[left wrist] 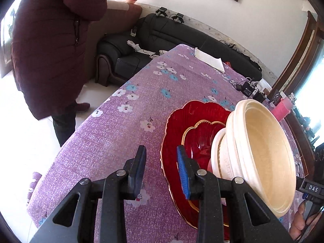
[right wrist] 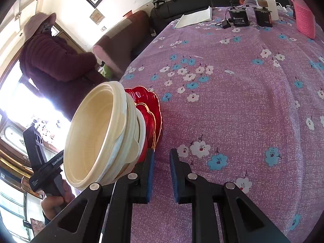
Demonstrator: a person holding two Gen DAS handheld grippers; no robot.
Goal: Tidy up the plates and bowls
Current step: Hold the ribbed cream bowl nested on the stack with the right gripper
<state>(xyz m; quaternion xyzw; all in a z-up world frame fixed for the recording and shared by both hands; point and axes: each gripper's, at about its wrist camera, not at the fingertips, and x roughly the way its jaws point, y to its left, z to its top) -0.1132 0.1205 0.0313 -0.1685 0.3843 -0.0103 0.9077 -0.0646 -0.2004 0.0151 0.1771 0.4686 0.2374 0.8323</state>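
We work over a table (right wrist: 232,105) in purple flowered cloth, with a black sofa (left wrist: 162,34) and a bystander (left wrist: 52,46) behind. On it two red plates (left wrist: 178,125) are stacked, carrying two nested cream bowls (left wrist: 261,151). Left gripper (left wrist: 162,168) and right gripper (right wrist: 162,174) both gape, holding nothing.

The cream bowls (left wrist: 261,151) hide the centres of the red plates (left wrist: 178,125) beneath them.
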